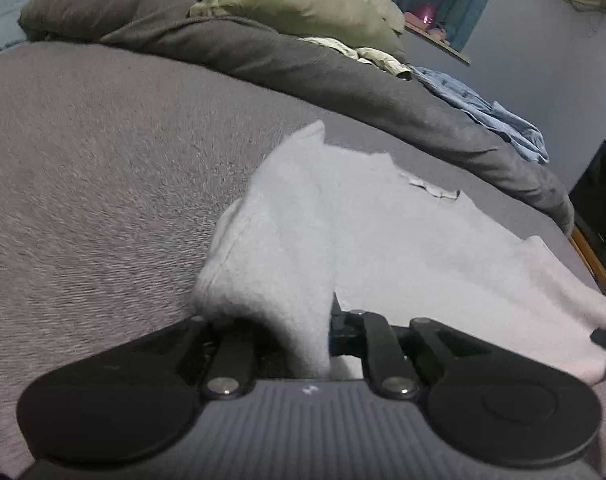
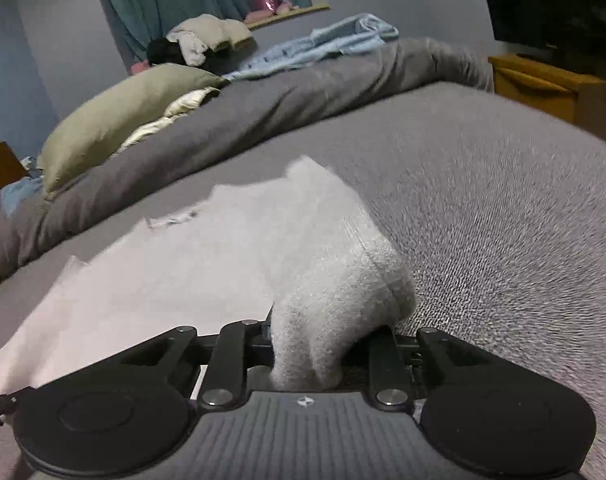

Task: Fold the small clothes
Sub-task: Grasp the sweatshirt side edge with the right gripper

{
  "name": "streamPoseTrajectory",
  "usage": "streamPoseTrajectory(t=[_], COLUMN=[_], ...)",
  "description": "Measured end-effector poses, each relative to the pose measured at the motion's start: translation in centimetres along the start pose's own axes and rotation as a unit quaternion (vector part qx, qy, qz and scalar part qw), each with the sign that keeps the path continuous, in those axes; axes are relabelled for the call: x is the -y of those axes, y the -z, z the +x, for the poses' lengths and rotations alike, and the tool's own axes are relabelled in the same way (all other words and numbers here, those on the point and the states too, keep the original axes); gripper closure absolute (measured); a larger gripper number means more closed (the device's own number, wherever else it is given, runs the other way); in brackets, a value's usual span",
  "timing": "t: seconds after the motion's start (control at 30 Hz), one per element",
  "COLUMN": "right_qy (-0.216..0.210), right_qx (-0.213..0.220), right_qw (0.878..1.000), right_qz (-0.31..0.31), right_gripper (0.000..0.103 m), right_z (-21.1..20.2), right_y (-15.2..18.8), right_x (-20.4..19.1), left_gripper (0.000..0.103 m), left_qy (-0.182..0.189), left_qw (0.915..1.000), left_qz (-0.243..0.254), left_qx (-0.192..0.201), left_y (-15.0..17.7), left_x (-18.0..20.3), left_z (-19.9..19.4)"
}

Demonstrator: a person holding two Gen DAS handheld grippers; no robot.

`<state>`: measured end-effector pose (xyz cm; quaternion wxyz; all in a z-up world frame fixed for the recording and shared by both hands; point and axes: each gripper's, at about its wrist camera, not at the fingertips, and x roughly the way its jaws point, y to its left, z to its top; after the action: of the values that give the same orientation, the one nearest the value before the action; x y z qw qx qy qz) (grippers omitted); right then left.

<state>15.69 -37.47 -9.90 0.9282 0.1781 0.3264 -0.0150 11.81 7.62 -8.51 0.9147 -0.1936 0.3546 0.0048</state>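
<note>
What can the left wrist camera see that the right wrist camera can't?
Only the left wrist view shows the left gripper pinching the white fleece garment. Only the right wrist view shows the yellow wooden cabinet and the right gripper clamped on that same garment. Both show the grey bed cover, the olive green pillow and the crumpled light blue shirt.

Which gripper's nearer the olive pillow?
Hard to call. Olive pillow lies far across the bed from both; left gripper and right gripper each clamp the white garment.

Both wrist cameras skim low across bed (image 1: 103, 160).
</note>
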Motion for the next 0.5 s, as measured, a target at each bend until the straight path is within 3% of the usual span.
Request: streamPoseTrajectory(t=[0.13,0.23,0.33,0.5], right_qy=[0.002,0.008,0.001,-0.002], right_qx=[-0.007,-0.022,-0.024,-0.018], right_qw=[0.998,0.999,0.996,0.995], right_qz=[0.057,0.048,0.082,0.102], right_gripper=[0.08,0.08,0.08,0.08], right_z=[-4.2,-7.9,-11.6,-15.6], right_y=[2.0,6.0,9.9,13.8], right_x=[0.8,1.4,3.1,4.2], left_gripper=[0.095,0.095,0.095,0.095], left_qy=[0.008,0.004,0.0,-0.005], left_qw=[0.9996,0.999,0.9981,0.996], left_qz=[-0.005,0.009,0.003,0.038], left_qx=[-0.026,-0.043,-0.061,-0.08], left_y=[1.2,3.5,6.2,9.6], left_x=[-0.7,-1.5,-2.9,-3.3], left_z=[-3.4,-6.9,-9.9,-14.2])
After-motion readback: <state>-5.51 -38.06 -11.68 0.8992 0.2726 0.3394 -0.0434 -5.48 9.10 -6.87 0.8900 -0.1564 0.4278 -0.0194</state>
